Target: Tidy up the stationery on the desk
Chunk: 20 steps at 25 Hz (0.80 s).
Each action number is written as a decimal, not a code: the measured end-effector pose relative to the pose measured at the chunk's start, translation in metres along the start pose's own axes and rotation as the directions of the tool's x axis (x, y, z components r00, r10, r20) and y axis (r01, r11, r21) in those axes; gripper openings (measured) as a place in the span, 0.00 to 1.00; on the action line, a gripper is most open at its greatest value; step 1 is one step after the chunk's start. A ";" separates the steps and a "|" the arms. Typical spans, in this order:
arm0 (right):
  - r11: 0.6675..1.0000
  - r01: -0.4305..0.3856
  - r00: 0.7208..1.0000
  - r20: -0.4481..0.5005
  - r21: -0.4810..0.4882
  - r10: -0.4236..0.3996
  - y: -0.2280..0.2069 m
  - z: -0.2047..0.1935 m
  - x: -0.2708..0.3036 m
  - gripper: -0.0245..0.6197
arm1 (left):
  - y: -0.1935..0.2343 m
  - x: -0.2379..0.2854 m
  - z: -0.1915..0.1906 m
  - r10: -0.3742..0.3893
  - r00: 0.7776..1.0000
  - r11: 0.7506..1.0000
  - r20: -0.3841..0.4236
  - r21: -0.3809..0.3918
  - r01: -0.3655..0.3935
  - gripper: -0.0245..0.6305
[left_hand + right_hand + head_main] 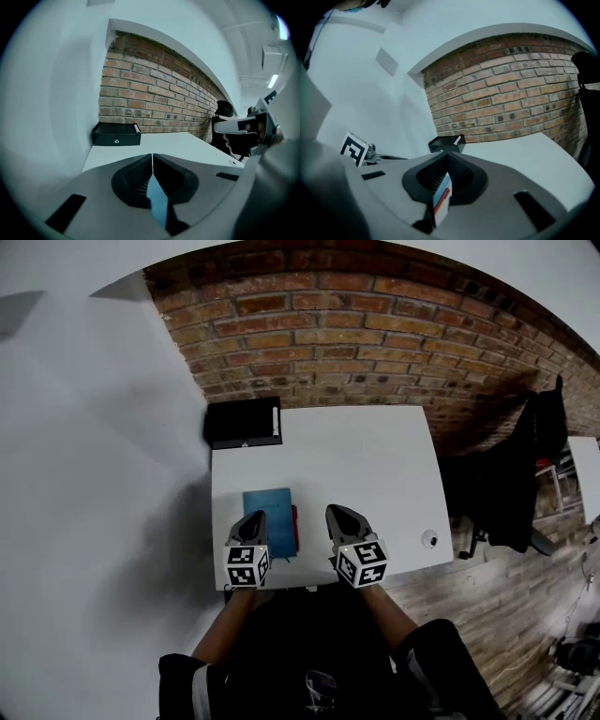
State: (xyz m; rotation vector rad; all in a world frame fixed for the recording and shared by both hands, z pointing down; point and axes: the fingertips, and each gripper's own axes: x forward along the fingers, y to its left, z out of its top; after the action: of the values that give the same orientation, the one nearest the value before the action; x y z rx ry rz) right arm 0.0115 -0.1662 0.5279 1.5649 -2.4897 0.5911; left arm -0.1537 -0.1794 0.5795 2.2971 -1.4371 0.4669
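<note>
– Blue notebook (267, 505), where is it and why there?
– Near-left part of the white tabletop (375, 465), squared to the near edge. A red item (294, 526) lies along its right side. Under it or just beside it, can't tell. It reads as a stack being gathered in one spot.
– Left gripper (152, 157)?
– Over the notebook and clear of it. Its fingers (133, 178) are pressed together with nothing pinched. The blue in the slot behind the tips is likely the notebook below.
– Right gripper (449, 157)?
– Its fingers (464, 176) are also together. It hangs above the near edge, right of the stack. A blue, red and white sliver shows in the slot. I'd judge that's the stack's edge seen through the gap, not a held thing.
– Why are both up and closed?
– My guess is they're between moves, lifted so nothing gets knocked.
– Anything else to tidy?
– A black box (242, 422) sits in the far-left corner by the brick wall (356, 324). A white pen (276, 420) lies along its right edge. It's probably the storage spot, so the pen may need putting inside.
– And the small round thing (429, 539) near the right edge?
– Too small to tell.
</note>
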 end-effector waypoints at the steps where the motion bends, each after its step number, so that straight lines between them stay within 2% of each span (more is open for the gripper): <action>1: 1.000 0.005 1.000 0.012 -0.008 -0.005 -0.001 0.004 -0.003 0.07 | -0.002 0.000 0.004 -0.005 1.000 1.000 0.009 0.009 0.005 0.07; 7: 0.999 0.030 0.999 0.029 -0.023 -0.029 -0.005 0.011 -0.019 0.07 | -0.010 -0.009 0.021 -0.021 0.999 0.999 0.047 0.047 0.019 0.07; 20: 0.998 0.029 0.998 0.063 -0.062 -0.026 0.003 0.020 -0.030 0.07 | -0.003 -0.042 0.030 0.009 0.995 0.999 0.096 0.050 -0.014 0.07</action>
State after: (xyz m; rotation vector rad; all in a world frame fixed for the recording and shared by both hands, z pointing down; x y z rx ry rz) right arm 0.0238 -0.1477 0.4992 1.6154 -2.5006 0.4628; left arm -0.1663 -0.1604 0.5328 2.3821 -1.5003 0.4057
